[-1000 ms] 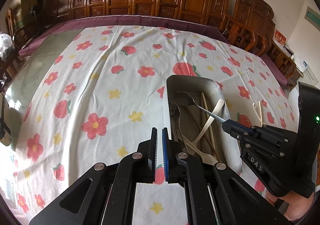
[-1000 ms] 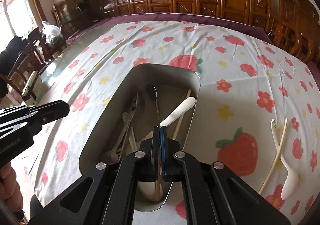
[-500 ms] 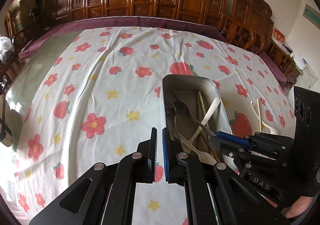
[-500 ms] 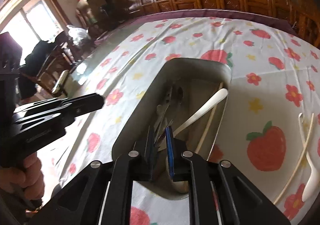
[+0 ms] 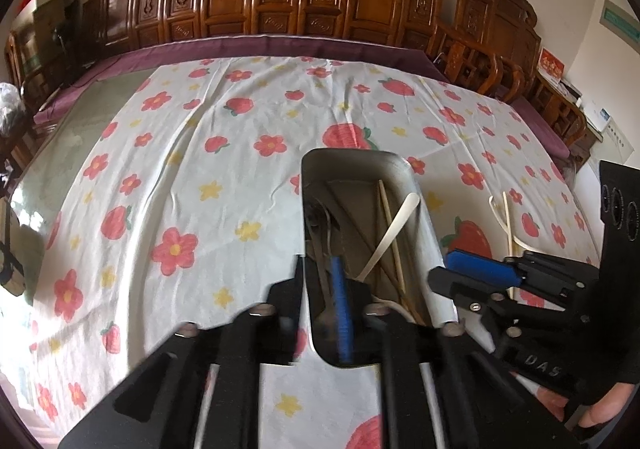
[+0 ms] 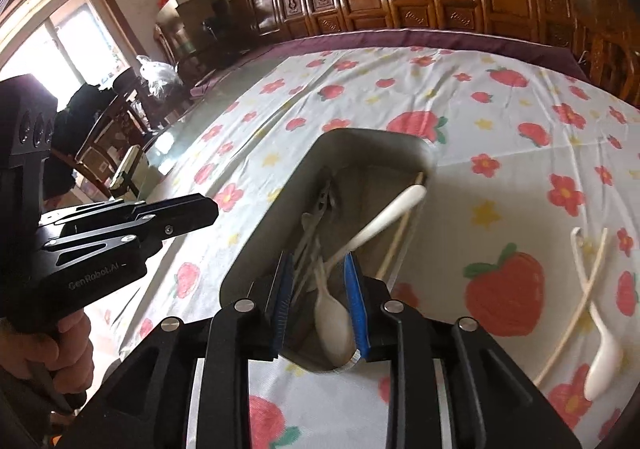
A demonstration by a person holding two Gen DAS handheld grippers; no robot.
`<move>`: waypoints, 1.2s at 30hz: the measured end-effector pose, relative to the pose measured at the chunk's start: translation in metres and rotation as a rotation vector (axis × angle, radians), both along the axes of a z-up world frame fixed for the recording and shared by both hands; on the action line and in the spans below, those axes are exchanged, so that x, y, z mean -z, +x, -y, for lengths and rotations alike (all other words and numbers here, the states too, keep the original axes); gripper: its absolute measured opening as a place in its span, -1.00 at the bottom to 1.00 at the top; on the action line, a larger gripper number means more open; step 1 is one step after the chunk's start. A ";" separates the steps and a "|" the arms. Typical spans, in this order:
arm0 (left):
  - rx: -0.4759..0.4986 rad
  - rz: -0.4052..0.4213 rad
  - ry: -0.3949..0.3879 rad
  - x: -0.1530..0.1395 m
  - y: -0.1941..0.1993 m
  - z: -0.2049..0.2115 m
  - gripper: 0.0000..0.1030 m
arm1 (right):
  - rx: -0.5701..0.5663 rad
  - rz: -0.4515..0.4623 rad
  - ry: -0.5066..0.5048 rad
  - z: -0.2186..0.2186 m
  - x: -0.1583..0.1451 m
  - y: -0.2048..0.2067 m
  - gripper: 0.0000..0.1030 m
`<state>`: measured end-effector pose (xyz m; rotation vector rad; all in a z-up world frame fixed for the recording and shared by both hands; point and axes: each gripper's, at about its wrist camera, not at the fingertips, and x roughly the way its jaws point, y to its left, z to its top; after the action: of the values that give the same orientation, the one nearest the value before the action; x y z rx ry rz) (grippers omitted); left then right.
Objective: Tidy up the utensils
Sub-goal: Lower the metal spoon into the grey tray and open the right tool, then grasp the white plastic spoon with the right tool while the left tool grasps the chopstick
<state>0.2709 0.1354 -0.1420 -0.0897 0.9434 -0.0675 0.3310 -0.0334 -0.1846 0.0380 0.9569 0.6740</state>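
Note:
A metal tray (image 5: 352, 154) (image 6: 372, 135) stands on the flowered cloth and holds metal utensils (image 6: 318, 209), chopsticks (image 5: 390, 225) and a white spoon (image 6: 390, 213). My right gripper (image 6: 319, 289) hovers over the tray's near end. Its jaws are opening and grip nothing; a second white spoon's bowl (image 6: 334, 325) lies below them. My left gripper (image 5: 318, 281) is blurred and its jaws are opening. They straddle the tray's left wall without pressing it. Another white spoon (image 6: 600, 353) and a chopstick (image 6: 576, 309) lie crossed on the cloth right of the tray.
Carved wooden chairs (image 5: 280, 1) line the table's far side. Bare glass tabletop (image 5: 60, 153) shows left of the cloth (image 5: 180, 169). A person's hand (image 6: 44, 353) holds the left gripper (image 6: 200, 215); the right gripper (image 5: 440, 269) sits beside the tray's right wall.
The right gripper opened and let go of the metal spoon, which now lies in the tray. The left gripper shifted right to the tray's left wall and its jaws parted.

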 end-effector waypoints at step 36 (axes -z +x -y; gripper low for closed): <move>0.217 -0.060 0.003 0.040 0.007 0.203 0.60 | 0.200 0.026 -0.209 0.258 0.033 -0.013 0.61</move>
<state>0.2782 -0.0680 -0.1818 0.0137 1.0102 -0.2650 0.3177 -0.2914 -0.2175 -0.0592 0.9792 0.3871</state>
